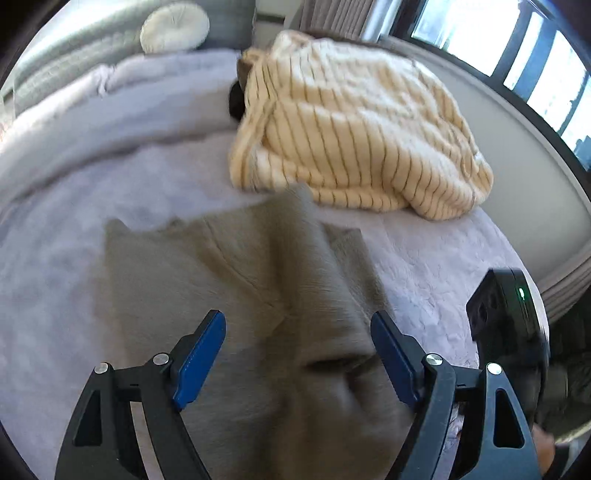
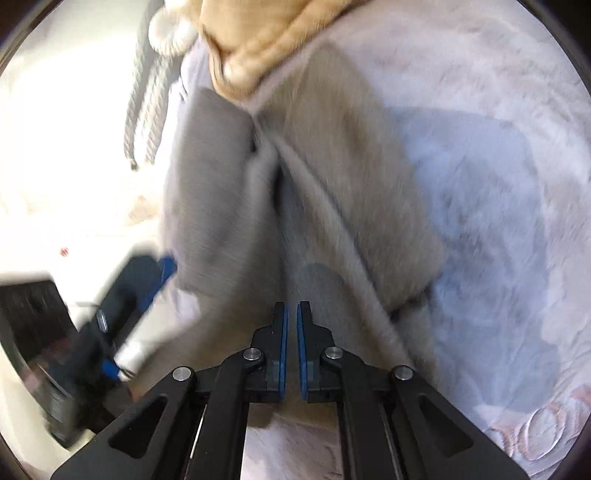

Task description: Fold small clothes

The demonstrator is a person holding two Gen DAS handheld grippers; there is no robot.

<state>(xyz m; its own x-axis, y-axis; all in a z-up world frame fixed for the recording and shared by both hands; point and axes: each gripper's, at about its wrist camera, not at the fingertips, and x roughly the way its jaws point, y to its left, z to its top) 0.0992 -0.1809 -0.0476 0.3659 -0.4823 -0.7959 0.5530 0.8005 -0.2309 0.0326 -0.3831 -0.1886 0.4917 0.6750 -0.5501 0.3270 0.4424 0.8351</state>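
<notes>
Two tongs [image 1: 298, 325] [image 2: 291, 314], grey garment [image 1: 236, 280], no readable writing

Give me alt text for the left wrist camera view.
Open left gripper with blue-padded jaws hovers over a grey-brown knit garment spread on a pale lilac bedspread. Behind it lies a crumpled cream striped blanket, with a round white cushion farther back.

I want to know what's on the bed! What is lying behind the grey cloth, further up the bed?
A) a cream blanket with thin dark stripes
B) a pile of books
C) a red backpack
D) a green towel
A: in the left wrist view a cream striped blanket lies bunched on the bed just beyond the grey cloth.
</notes>
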